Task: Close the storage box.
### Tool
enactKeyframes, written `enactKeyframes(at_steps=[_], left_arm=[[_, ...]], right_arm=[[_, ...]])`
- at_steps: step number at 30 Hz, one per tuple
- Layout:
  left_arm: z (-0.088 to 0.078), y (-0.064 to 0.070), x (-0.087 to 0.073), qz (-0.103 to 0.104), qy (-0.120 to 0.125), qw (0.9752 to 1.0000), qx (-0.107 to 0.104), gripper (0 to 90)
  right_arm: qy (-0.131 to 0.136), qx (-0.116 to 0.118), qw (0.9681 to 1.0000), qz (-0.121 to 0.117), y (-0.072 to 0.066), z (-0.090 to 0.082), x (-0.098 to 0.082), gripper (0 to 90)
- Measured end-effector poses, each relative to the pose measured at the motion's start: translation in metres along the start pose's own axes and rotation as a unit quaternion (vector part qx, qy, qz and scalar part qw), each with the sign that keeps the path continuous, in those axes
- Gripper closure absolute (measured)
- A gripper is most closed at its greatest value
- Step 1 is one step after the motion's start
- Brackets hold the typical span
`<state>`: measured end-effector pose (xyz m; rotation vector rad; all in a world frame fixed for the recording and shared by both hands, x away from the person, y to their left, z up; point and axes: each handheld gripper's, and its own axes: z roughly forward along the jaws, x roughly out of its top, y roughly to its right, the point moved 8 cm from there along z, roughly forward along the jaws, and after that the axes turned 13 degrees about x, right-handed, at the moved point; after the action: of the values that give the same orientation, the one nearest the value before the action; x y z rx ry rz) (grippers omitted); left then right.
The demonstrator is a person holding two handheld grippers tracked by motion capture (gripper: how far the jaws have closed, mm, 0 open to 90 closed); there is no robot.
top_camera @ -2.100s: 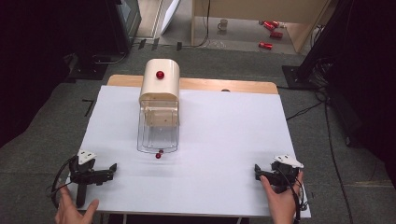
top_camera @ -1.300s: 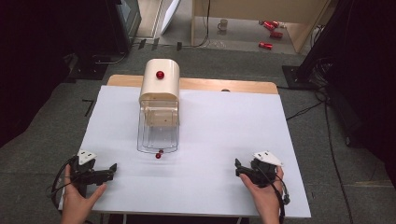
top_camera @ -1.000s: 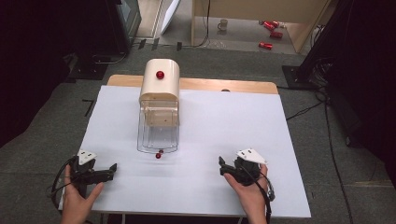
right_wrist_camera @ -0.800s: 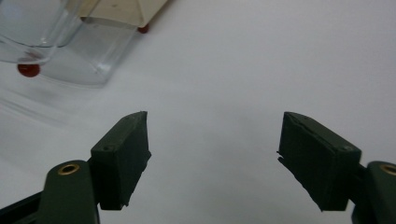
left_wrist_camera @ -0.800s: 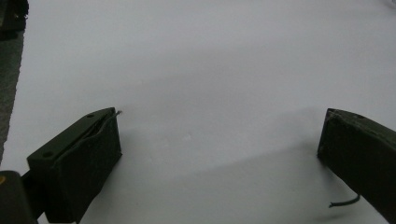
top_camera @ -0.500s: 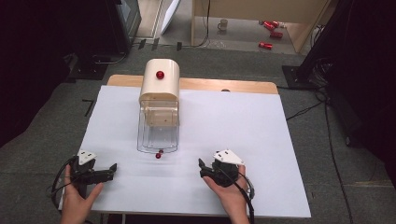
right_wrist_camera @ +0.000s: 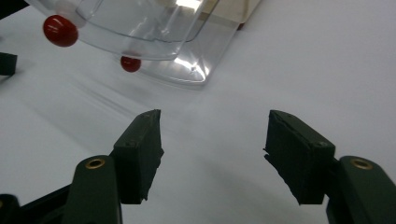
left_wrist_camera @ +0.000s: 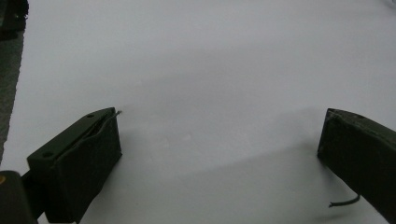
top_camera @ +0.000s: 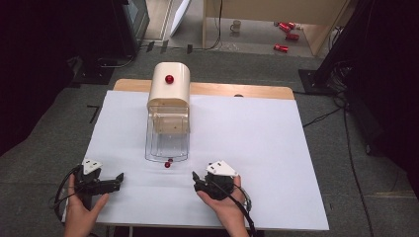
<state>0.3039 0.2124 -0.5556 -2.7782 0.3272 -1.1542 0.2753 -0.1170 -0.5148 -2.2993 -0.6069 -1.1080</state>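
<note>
right gripper [top_camera: 196, 178] is near the drawer [top_camera: 167, 145] with empty jaws half apart and just closing in, so i'd line up square on the red knob [top_camera: 167, 165] before pinching.

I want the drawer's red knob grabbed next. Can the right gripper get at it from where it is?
Probably yes: the right gripper, jaws part open and empty, faces the red knob across bare white table.

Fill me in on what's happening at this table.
A person holds a gripper in each hand over a white table. The right gripper has slid in toward the clear drawer pulled out of a cream box, near its red knob; its jaws have just been closing with nothing between them. The left gripper waits open at the near left edge.
</note>
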Motion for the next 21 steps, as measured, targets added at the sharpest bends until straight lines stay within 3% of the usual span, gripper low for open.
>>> enactKeyframes(at_steps=[13,21], left_arm=[[0.0,0.0,0.0,0.0,0.0,1.0,0.0,0.0],[0.0,0.0,0.0,-0.001,0.0,1.0,0.0,0.0]], right_arm=[[0.003,0.044,0.999,0.001,-0.027,0.015,0.003,51.8],[0.004,0.057,0.9984,-0.004,-0.037,0.022,0.006,59.7]])
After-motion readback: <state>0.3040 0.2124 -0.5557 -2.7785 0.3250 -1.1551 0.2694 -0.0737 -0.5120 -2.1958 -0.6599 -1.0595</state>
